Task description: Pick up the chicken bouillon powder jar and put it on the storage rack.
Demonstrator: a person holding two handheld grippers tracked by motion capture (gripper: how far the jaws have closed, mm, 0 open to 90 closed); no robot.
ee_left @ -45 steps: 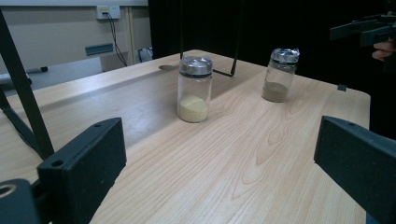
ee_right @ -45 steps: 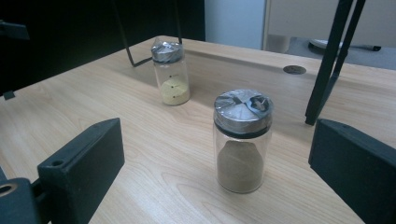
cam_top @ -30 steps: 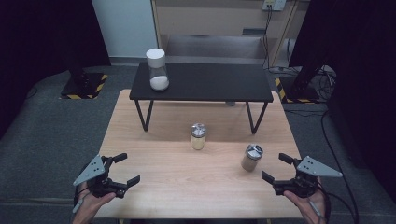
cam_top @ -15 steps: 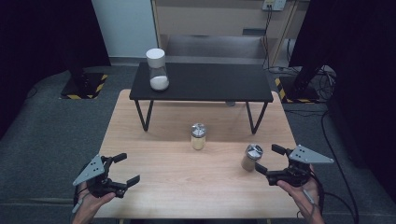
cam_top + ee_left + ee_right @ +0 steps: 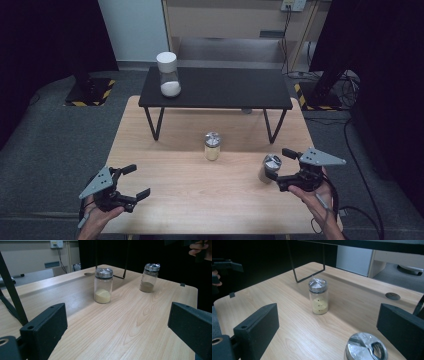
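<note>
The right gripper (image 5: 281, 164) is at the right side of the wooden table (image 5: 200, 200), and its jaws stand wide apart with nothing between them. Just in front of it, close to the lower jaw, stands a small jar with brown powder (image 5: 270, 168) and a shiny metal lid. From the high view I cannot tell if the jaw touches the jar or only comes very near. In the right gripper view the lid of this jar is at the bottom edge, between the two jaws but nearer to the right one.

Farther ahead of this gripper, well apart from it, a second jar with yellow powder (image 5: 212, 146) stands upright in the middle of the table — its lid is metal too.

The left gripper (image 5: 132, 181) is at the near left corner of the table, also with jaws spread and holding nothing. Both jars are far in front of it, the yellow one nearer.

Behind the jars there is a low black bench (image 5: 225, 90) with thin metal legs, and on its left end a tall white-lidded container (image 5: 168, 74) with white powder inside.
</note>
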